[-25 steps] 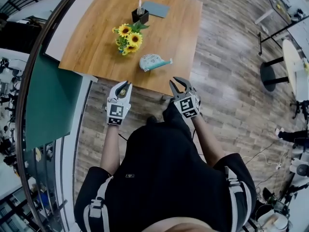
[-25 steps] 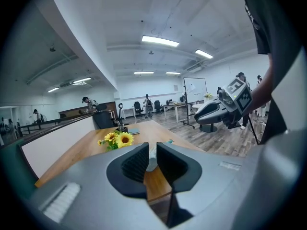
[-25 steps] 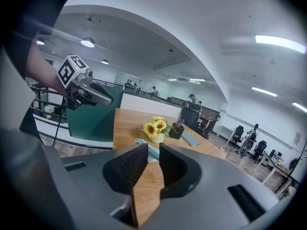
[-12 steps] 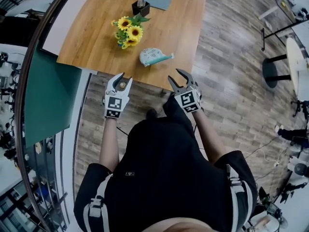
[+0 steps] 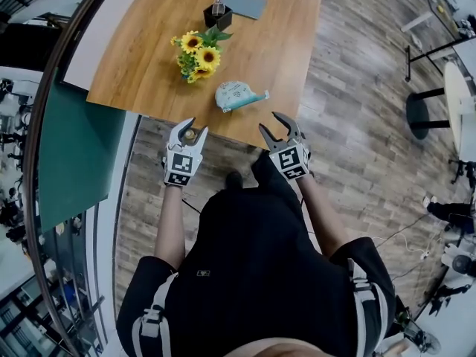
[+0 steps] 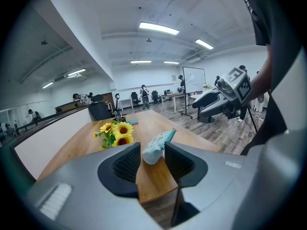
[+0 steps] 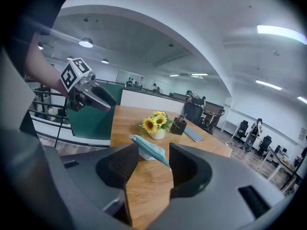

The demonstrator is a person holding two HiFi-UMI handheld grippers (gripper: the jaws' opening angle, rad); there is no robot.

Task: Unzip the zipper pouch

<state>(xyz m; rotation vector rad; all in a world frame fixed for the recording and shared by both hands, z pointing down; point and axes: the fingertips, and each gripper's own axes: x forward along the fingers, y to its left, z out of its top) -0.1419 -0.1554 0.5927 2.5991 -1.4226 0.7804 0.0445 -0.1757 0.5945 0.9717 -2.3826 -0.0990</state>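
Both my pairs of jaws have just been opening and now stand wide, nothing between the pads. My left gripper (image 5: pixel 196 127) and right gripper (image 5: pixel 270 122) hover at the near edge of the table (image 5: pixel 141 65). Zipper pouch (image 5: pixel 238 95) lies just beyond that edge, between the two, untouched. Sunflowers (image 5: pixel 197 54) crowd its far-left side; bare wood on its right out to the right edge

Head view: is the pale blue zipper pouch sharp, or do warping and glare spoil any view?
Head view: pale blue fabric zipper pouch small but sharp, no glare; fisheye bows the brown wooden table. Left gripper view: pouch crisp, corners vignetted black. Right gripper view: pouch crisp, ceiling lamps blown out top right.
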